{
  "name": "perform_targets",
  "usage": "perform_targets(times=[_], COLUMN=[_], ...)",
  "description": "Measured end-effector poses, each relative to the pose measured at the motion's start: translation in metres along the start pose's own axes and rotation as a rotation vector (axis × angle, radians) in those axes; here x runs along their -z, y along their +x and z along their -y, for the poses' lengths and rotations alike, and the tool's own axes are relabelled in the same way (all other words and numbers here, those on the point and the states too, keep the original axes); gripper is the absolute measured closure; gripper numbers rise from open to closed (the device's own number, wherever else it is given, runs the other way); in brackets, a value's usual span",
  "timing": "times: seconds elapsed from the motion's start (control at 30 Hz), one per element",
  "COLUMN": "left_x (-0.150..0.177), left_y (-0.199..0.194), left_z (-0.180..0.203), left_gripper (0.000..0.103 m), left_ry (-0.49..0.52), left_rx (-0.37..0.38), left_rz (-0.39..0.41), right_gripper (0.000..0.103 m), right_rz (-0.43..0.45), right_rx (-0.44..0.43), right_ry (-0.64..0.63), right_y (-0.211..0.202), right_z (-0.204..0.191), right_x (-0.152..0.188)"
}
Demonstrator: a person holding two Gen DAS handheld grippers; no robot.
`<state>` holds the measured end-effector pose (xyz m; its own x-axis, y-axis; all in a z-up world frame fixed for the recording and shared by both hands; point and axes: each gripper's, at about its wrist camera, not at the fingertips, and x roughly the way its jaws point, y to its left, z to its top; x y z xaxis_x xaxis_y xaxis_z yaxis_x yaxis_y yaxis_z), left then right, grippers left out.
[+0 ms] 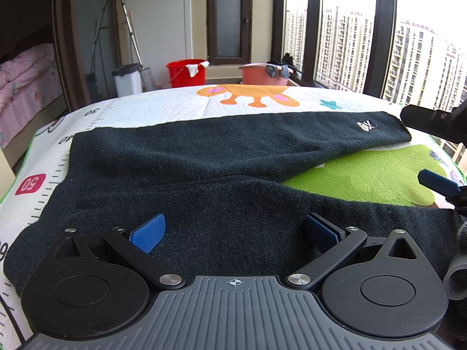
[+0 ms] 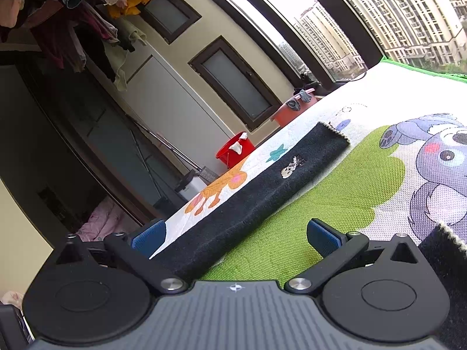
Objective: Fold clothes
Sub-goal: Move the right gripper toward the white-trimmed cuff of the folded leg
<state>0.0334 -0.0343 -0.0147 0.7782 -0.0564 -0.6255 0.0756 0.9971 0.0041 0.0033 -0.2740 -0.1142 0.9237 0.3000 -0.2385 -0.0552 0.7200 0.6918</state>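
Trousers [image 1: 204, 175] lie spread on the mat [image 1: 364, 175], near leg cut off at right. Left gripper [image 1: 235, 230] hangs open over them; right gripper [image 2: 236, 233] open, tilted, holding nothing.

both wrist views look low across the mat [image 1: 163, 110], sharing the red bucket [image 2: 235, 150].

1. A pair of dark charcoal fleece trousers [image 1: 204, 175] lies spread flat on a printed cartoon play mat [image 1: 163, 108].
2. Its two legs fork apart, leaving a wedge of green mat between them.
3. The far leg [image 2: 262, 186] stretches straight to a raw hem and bears a small pale embroidered motif [image 2: 292, 169] near that end.
4. The near leg [image 1: 364, 213] runs toward the right edge.
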Motion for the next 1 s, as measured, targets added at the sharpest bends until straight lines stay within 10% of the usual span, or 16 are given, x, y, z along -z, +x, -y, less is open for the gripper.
perform_targets(times=[1.0], left_x=[-0.0001], left_y=[-0.0001], left_z=[-0.0001], left_gripper=[0.0], left_ry=[0.0], left_rx=[0.0], left_rz=[0.0], right_gripper=[0.0], right_rz=[0.003], right_rx=[-0.002], right_ry=[0.003], right_y=[-0.0011], right_z=[-0.0023], right_x=[0.001])
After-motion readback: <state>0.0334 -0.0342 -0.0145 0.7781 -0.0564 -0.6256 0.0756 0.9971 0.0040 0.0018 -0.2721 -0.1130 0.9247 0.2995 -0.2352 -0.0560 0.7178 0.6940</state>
